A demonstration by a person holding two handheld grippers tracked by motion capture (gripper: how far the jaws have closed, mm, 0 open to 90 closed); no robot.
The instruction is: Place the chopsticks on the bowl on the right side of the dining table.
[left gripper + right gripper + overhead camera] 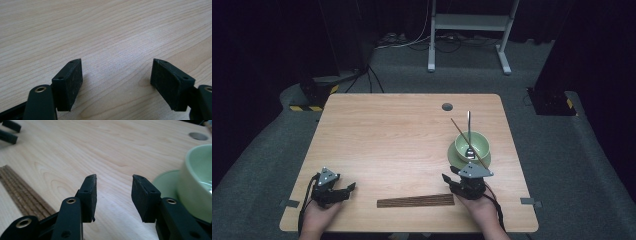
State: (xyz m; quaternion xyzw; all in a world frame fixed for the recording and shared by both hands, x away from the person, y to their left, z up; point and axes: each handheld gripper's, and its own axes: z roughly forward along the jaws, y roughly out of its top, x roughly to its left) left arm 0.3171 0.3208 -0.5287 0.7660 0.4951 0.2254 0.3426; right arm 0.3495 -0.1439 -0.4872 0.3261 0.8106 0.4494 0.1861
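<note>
My right gripper stood spread and empty beside the bowl; a careless swing risked toppling its leaning chopstick. Left gripper spread, empty.

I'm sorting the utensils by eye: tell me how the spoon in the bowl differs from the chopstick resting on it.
The spoon is silvery metal; the chopstick is thin brown wood. The spoon's head sits inside the green bowl with its handle pointing straight away; the chopstick slants diagonally across the rim. The chopstick looks longer and slimmer. Both rest on the bowl, untouched by either claw.
</note>
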